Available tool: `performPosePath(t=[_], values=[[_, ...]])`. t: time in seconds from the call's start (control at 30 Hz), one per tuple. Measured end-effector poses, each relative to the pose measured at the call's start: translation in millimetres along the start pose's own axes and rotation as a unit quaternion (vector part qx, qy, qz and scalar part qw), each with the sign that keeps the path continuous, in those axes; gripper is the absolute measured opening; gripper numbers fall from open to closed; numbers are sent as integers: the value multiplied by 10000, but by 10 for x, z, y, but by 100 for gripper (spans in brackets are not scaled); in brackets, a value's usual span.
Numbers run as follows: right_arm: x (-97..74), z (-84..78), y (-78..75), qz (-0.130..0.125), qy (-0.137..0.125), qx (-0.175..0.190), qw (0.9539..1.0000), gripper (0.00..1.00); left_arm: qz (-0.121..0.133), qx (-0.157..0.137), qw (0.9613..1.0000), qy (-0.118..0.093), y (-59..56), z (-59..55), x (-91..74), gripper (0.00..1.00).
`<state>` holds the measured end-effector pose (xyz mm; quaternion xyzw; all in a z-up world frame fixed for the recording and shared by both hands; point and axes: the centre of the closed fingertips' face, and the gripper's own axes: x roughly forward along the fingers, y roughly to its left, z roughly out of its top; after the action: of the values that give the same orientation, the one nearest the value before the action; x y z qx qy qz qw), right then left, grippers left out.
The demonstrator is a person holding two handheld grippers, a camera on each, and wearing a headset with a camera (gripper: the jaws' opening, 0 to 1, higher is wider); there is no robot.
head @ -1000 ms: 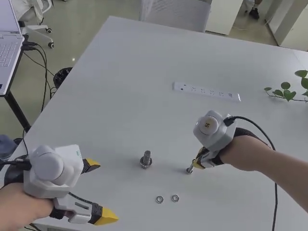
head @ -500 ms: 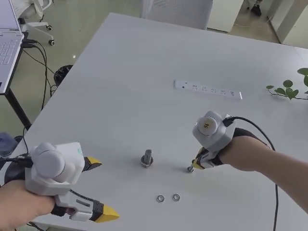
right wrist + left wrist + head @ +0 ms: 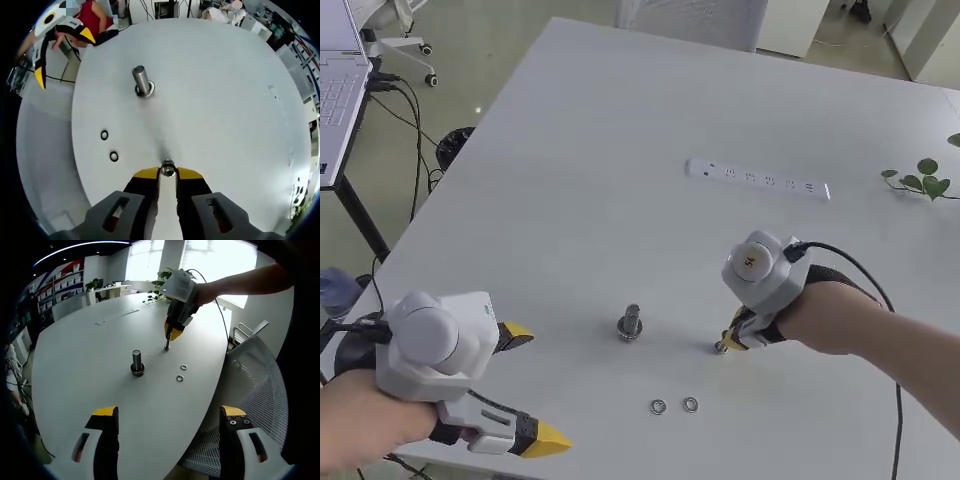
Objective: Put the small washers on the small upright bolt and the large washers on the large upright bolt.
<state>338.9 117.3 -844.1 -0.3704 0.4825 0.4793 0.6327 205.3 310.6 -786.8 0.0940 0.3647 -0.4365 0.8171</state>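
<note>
The right gripper (image 3: 732, 343) reaches down to the white table (image 3: 580, 150) with its fingers drawn almost together, pinching the top of the small bolt (image 3: 168, 168), which stands upright; I cannot tell whether a washer sits between the tips. The left gripper (image 3: 530, 388) hovers near the table's near edge with its fingers spread wide and nothing between them. The large bolt (image 3: 630, 325) stands upright beside the small one but apart from it, two washers (image 3: 674, 405) lie flat side by side in front of both bolts, touching neither, and a power strip (image 3: 757, 180) lies well beyond.
</note>
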Motion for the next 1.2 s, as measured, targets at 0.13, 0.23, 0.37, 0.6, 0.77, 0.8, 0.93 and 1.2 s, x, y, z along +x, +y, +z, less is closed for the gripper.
performPosePath(t=[0.13, 0.23, 0.37, 0.6, 0.77, 0.8, 0.93, 1.2], values=[[36, -14, -2, 12, 18, -31, 10000, 12, -1, -4, 10000, 6, -2, -5, 4, 82], [55, -20, -3, 17, 30, -49, 10000, 12, 5, -19, 10000, 4, 0, -8, 5, 82], [77, -18, -6, 14, 40, -75, 10000, 12, 3, -30, 10000, 5, -7, -12, 7, 82], [130, -37, 6, 24, 66, -109, 9999, 12, 2, -58, 10000, 27, -13, -53, 4, 82], [157, -49, 8, 25, 85, -118, 9999, 12, -3, -56, 10000, 68, -15, -68, -7, 82], [157, -49, 10, 28, 82, -123, 9999, 12, 0, -40, 10000, 53, -13, -61, -7, 82], [186, -60, 16, 23, 73, -127, 9999, 13, -4, -46, 10000, 27, -11, -37, -7, 82], [226, -84, 18, 0, 88, -179, 9998, 13, -17, -43, 10000, 43, -10, -49, -4, 82]])
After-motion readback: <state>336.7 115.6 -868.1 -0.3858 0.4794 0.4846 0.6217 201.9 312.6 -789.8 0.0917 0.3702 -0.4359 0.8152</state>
